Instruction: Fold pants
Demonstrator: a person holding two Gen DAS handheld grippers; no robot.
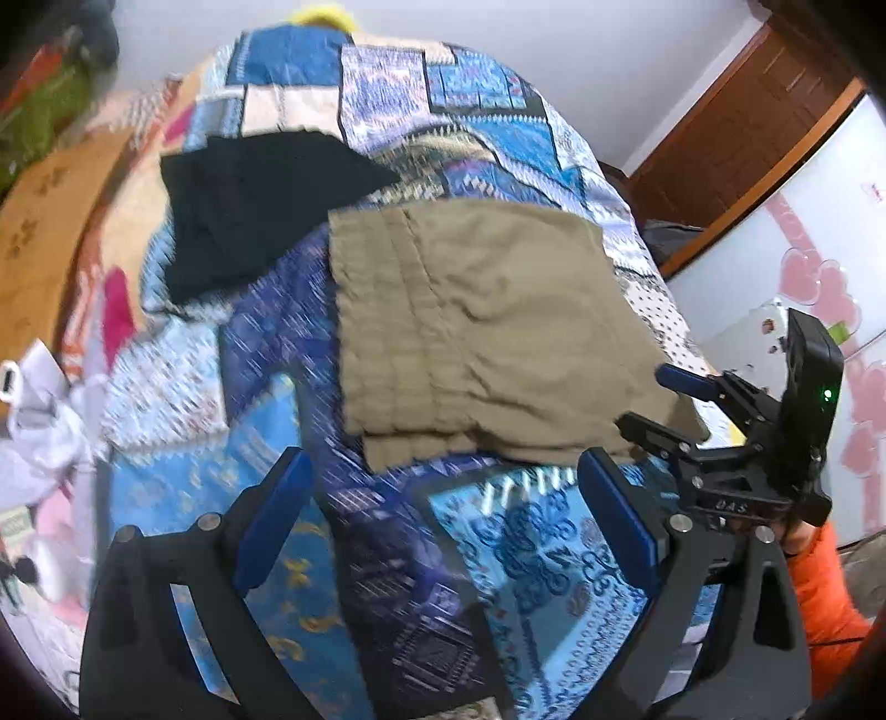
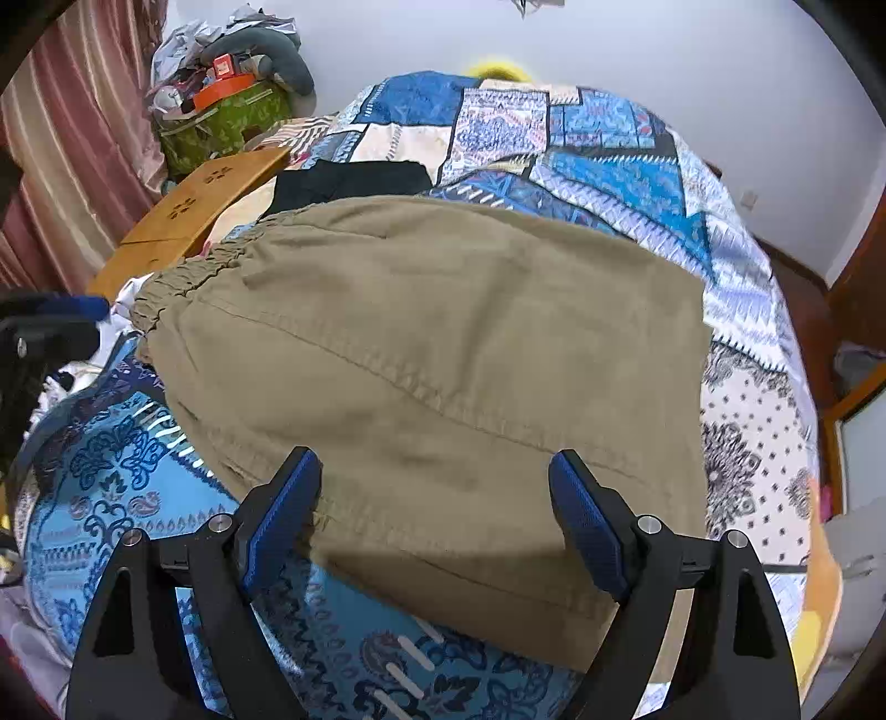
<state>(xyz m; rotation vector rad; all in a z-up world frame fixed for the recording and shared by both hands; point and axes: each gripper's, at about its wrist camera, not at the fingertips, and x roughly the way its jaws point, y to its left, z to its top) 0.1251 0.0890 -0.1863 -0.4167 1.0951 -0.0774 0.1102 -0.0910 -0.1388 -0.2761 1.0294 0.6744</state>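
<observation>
Two wide-open, empty grippers, left gripper (image 1: 443, 526) and right gripper (image 2: 437, 520), are held near folded khaki cotton pants (image 2: 443, 343); the fold could be dragged apart by a snagged edge.

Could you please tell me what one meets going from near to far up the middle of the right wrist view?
right gripper, jaws open → khaki pants → black garment → patchwork quilt → yellow object → white wall
</observation>
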